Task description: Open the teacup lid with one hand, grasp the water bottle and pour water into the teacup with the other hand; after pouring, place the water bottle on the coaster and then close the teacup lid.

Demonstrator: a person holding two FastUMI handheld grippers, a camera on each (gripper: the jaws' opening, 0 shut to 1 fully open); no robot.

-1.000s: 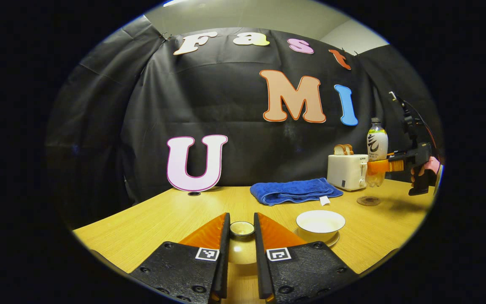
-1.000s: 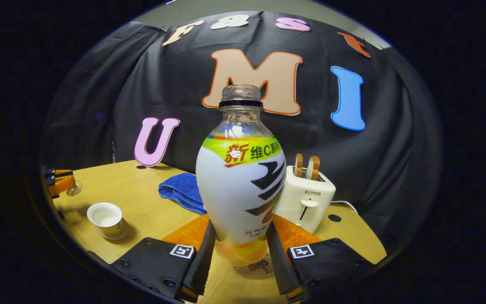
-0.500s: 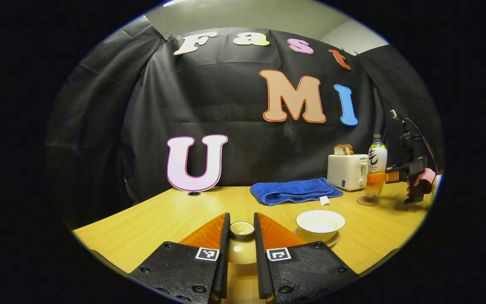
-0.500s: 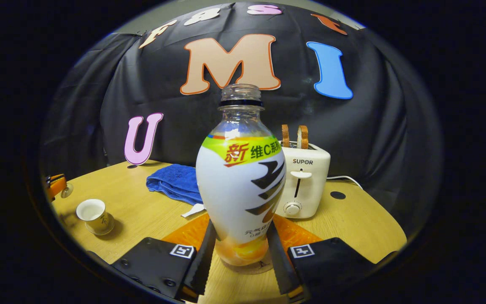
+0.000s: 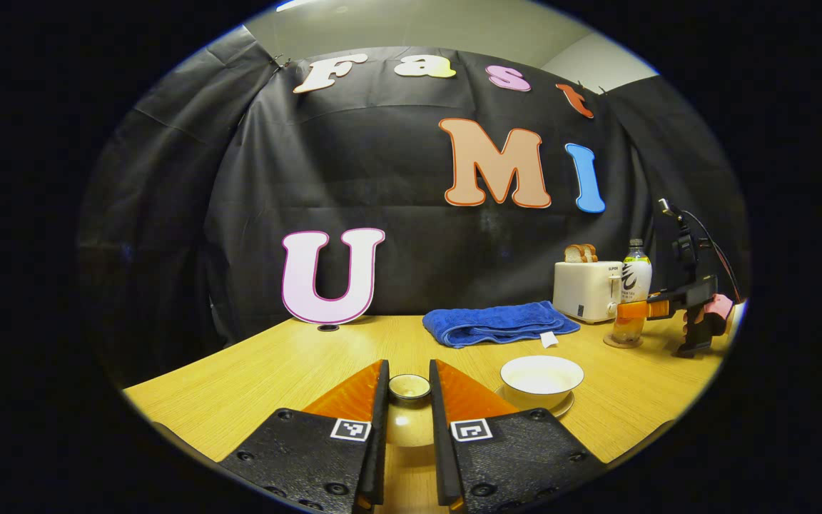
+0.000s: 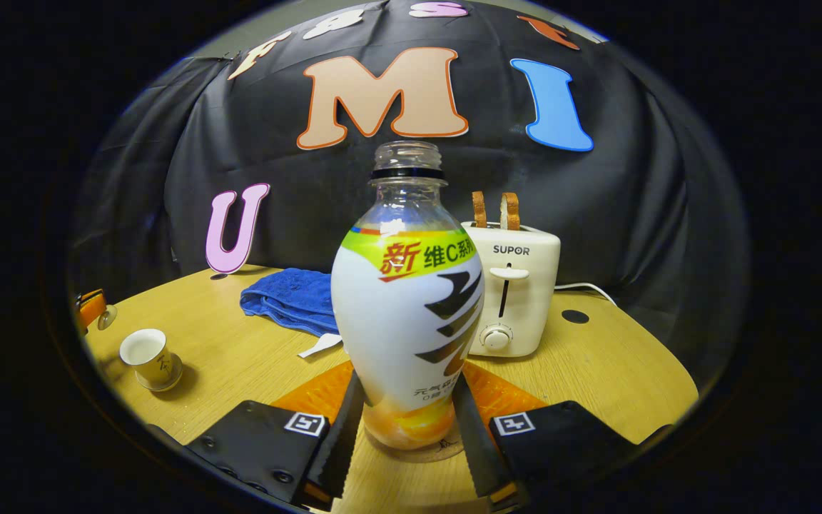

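The open white teacup (image 5: 541,375) stands on its saucer, just right of my left gripper (image 5: 409,370). That gripper is shut on the teacup lid (image 5: 409,387), held by its knob a little above the table. At the far right the water bottle (image 5: 633,285), uncapped, stands upright with its base on the round coaster (image 5: 623,342). My right gripper (image 6: 407,391) is shut on the bottle's (image 6: 407,307) lower body, and the coaster's (image 6: 447,451) rim peeks out beneath it. In the right gripper view the teacup (image 6: 145,351) sits far left, with the left gripper (image 6: 95,308) beyond it.
A white toaster (image 6: 514,285) with two bread slices stands right behind the bottle. A folded blue towel (image 5: 496,323) lies between the toaster and the teacup. The wooden table (image 5: 297,371) ends close before the left gripper. A hand (image 5: 716,310) holds the right gripper.
The right gripper has lowered the bottle from above the table down onto the coaster. The left gripper has stayed still with the lid.
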